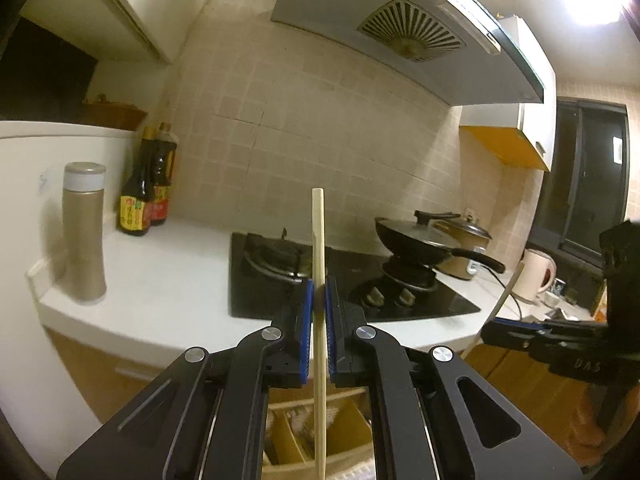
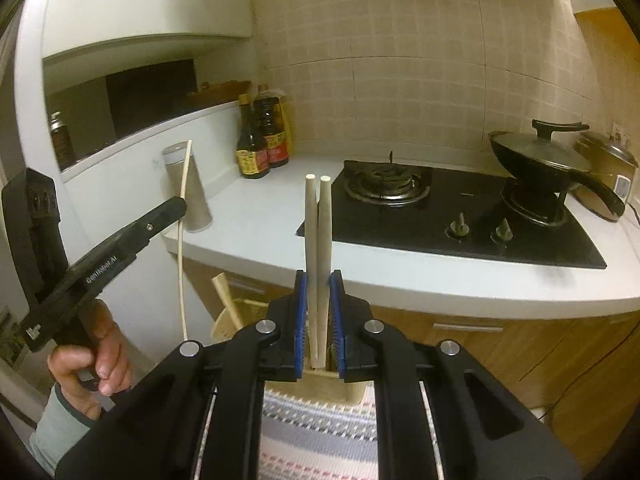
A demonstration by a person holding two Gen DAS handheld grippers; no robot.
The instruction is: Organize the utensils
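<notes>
My left gripper (image 1: 319,300) is shut on one thin pale chopstick (image 1: 318,232), which stands upright between the blue pads. In the right wrist view this left gripper (image 2: 180,205) shows at the left, held by a hand (image 2: 94,356), with its thin chopstick (image 2: 183,256) running up and down through it. My right gripper (image 2: 318,284) is shut on two thicker pale wooden sticks (image 2: 318,224), side by side and upright. Their lower ends reach toward a light wooden utensil holder (image 2: 240,312) below, where a wooden handle (image 2: 225,294) leans. The right gripper (image 1: 492,332) appears at the right edge of the left wrist view.
A white counter (image 2: 256,216) carries a black gas hob (image 2: 440,208), a lidded wok (image 2: 540,160), two sauce bottles (image 2: 262,140) and a tall beige flask (image 1: 84,232). A kettle (image 1: 534,276) stands far right. A striped cloth (image 2: 320,432) lies under the holder. Wooden cabinet fronts (image 2: 500,344) are below.
</notes>
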